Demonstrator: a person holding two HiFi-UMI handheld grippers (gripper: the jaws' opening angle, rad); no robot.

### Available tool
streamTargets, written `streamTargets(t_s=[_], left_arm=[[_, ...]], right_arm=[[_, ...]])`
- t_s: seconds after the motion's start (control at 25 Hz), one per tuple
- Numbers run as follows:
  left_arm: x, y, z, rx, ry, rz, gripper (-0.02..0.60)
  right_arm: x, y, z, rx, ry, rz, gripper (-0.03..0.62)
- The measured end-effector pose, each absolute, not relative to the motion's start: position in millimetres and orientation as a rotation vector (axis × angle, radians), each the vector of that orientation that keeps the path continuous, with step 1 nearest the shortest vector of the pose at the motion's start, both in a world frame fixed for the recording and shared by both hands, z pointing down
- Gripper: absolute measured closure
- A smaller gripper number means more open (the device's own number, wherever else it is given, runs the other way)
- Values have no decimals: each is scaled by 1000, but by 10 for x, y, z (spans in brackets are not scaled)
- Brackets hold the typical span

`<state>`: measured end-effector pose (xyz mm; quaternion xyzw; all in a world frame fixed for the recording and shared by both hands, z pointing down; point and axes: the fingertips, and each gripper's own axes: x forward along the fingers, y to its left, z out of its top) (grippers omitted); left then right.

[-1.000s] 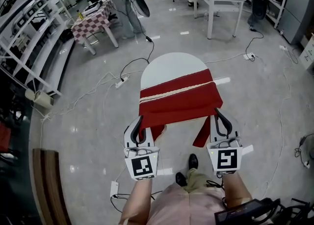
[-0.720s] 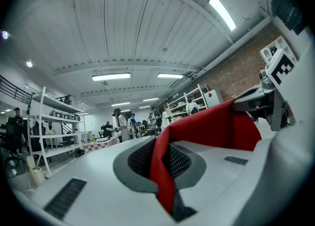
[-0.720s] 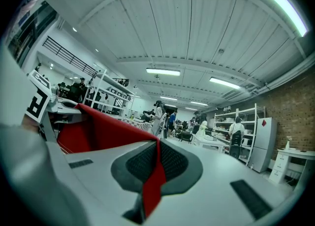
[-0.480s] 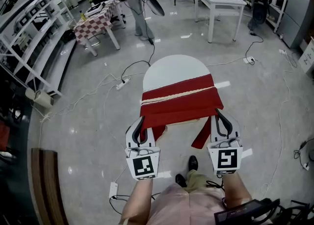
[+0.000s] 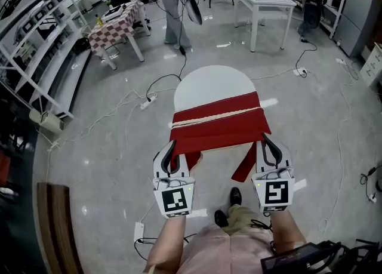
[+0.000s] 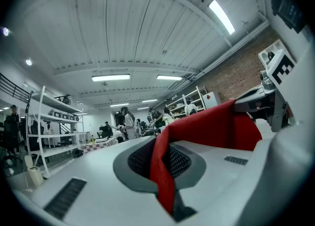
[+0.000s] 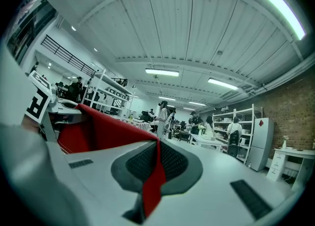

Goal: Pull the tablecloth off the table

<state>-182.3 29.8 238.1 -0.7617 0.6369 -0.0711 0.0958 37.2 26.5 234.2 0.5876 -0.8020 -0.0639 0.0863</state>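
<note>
Red tablecloth (image 5: 218,126) is pinched between the closed jaws of both grippers: the left gripper (image 5: 171,147) clamps one near corner, the right gripper (image 5: 263,140) the other. Both are held level, side by side, pointing forward. Beyond the jaws the tablecloth covers the near half of the round white counter (image 5: 209,85).
</note>
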Motion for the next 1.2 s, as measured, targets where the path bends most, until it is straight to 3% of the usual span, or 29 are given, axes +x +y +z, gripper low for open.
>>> streamTargets(t_s=[1.2], left_arm=[[-1485,553,2412,-2224,1908,-256,543]], right_arm=[[722,478,2453,1746,-2435,-143,566]])
